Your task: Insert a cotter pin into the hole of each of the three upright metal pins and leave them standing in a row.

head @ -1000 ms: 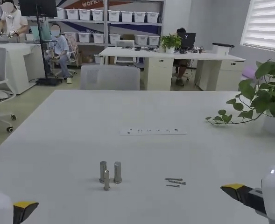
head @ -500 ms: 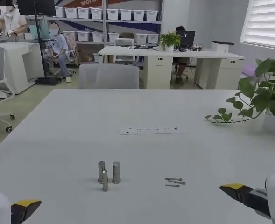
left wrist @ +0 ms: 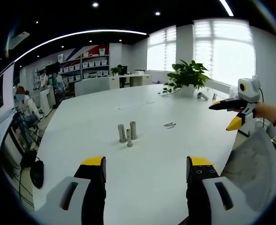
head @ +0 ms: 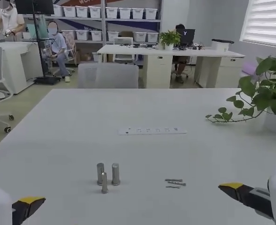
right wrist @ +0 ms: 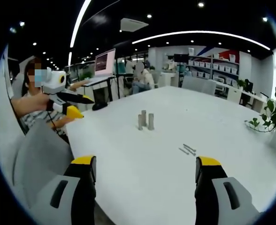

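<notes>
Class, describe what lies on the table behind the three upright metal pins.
A white power strip lies flat farther back on the table, apart from the metal pins. The front pin covers part of one rear pin's base.

— What's behind yr wide white bench (head: 58,140)?
— Grey padded chair (head: 108,76), long white desk (head: 170,54), metal shelves w/ white bins (head: 128,13).
— Light?
— White-blind window (head: 266,21) on my right, by leafy green plant (head: 264,93).

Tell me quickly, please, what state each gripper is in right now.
Left gripper: open, holding nothing.
Right gripper: open, holding nothing.
</notes>
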`<state>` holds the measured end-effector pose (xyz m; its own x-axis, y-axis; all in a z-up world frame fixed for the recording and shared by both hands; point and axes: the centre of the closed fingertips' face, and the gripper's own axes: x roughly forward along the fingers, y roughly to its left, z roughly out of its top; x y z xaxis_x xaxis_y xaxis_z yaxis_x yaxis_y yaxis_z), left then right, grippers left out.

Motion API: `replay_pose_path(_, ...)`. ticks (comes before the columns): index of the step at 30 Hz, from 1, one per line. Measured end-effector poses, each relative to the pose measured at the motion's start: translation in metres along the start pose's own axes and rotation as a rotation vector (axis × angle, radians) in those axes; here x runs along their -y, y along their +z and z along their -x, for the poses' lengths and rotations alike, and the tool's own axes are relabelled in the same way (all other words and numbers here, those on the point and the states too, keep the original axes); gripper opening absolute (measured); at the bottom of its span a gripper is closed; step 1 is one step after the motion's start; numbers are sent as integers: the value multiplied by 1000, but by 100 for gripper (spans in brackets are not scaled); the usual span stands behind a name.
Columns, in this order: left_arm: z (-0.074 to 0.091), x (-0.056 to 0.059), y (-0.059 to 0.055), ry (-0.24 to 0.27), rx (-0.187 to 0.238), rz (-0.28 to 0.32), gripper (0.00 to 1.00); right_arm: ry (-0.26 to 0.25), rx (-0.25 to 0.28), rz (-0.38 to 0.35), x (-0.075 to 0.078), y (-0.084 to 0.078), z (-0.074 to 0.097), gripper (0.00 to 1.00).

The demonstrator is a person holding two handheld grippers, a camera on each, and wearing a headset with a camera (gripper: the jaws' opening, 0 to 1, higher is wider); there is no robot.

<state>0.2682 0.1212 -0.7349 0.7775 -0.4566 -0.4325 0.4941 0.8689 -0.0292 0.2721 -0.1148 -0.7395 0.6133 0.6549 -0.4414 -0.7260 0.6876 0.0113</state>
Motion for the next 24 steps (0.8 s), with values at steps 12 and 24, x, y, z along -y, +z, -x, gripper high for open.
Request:
replay_pose_path(12, -17, -17, 3, 10, 19, -3, 56, 5, 10, -6, 1, 2, 0, 84)
replay_pose_path(24, -42, -30, 8, 0, 30, -14, 46, 8, 19, -16, 3, 4, -4, 83)
